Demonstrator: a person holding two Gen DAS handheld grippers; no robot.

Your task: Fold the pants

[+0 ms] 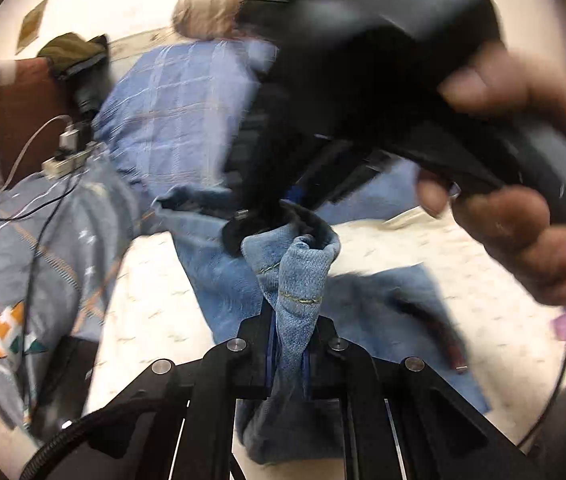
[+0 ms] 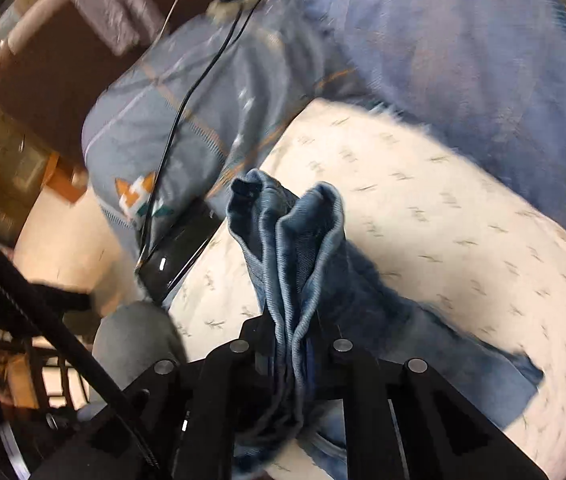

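We are pinching the jeans (image 1: 297, 320) with both grippers—left gripper (image 1: 289, 344) and right gripper (image 2: 293, 344) each clamping bunched denim—over the white sheet (image 2: 423, 208).

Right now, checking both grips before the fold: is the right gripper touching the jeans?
Touching. The right wrist view shows the right gripper shut on a bunched fold of the jeans.

Faded blue denim pants (image 2: 303, 240), coarse twill with pale worn hems and mustard stitching, bunch between matt black plastic fingers (image 2: 259, 340) studded with dull steel pins. Below lies a cream cotton bedsheet (image 2: 423, 216), smooth and finely printed; beside it a soft checked blue-grey blanket (image 2: 187, 112) and a glossy black phone (image 2: 179, 260).
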